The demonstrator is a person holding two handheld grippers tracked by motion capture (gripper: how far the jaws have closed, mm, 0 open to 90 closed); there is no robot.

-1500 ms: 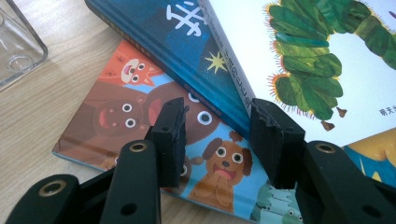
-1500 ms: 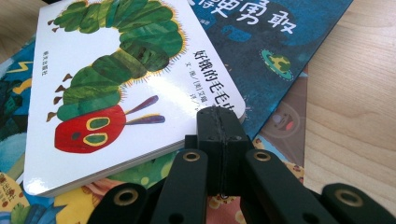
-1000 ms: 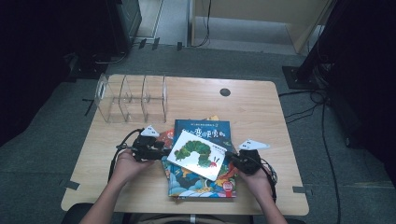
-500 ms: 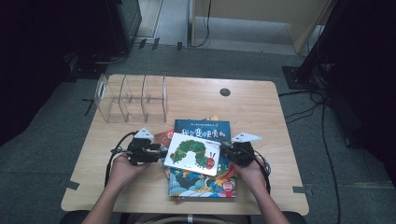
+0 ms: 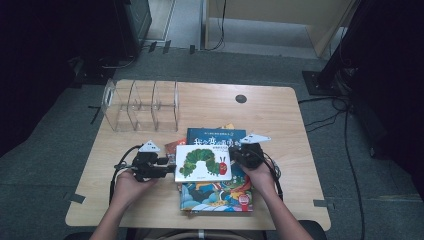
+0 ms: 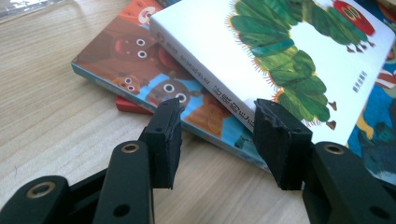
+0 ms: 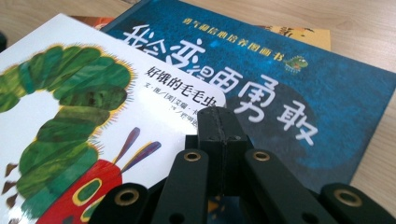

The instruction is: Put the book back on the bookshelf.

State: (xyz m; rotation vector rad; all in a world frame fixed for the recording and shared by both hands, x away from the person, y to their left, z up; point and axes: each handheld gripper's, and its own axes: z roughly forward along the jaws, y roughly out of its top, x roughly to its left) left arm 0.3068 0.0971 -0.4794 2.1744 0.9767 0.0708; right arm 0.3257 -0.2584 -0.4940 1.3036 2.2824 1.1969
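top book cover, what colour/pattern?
White with a green caterpillar, red head. The top book shows best in the right gripper view.

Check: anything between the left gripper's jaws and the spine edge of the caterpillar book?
Nothing visible. The left gripper is open, jaws astride bare table just short of the caterpillar book's spine. That book lies on top of the pile, over the bear-cover book.

clear acrylic organizer (image 5: pixel 142 105), wooden table (image 5: pixel 270 112)
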